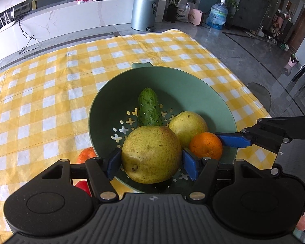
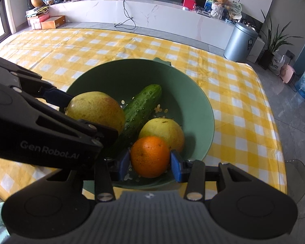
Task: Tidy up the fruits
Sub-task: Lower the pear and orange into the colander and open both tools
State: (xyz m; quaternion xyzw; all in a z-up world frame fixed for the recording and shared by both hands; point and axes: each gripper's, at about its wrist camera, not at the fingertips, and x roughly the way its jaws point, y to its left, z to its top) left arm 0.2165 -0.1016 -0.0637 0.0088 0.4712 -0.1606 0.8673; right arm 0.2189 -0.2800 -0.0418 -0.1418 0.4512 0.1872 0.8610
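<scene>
My left gripper (image 1: pixel 151 164) is shut on a large yellow-green pear (image 1: pixel 151 154), its blue pads pressing on both sides, low over the near part of a green colander bowl (image 1: pixel 103 93). My right gripper (image 2: pixel 150 165) is shut on an orange (image 2: pixel 149 156) just inside the near rim of the same bowl (image 2: pixel 193 93). A cucumber (image 2: pixel 141 105) and a smaller yellow pear (image 2: pixel 162 131) lie in the bowl. In the right wrist view the left gripper's fingers (image 2: pixel 57 98) come in from the left with the large pear (image 2: pixel 95 109). Whether the held fruits touch the bowl's bottom is unclear.
A yellow checked cloth (image 1: pixel 50 93) covers the table. On it, left of the bowl, lie another orange (image 1: pixel 86 154) and a red fruit (image 1: pixel 82 186), both partly hidden by my left gripper. The table's right edge (image 2: pixel 274 122) drops to the floor; a metal bin (image 2: pixel 241 41) stands beyond.
</scene>
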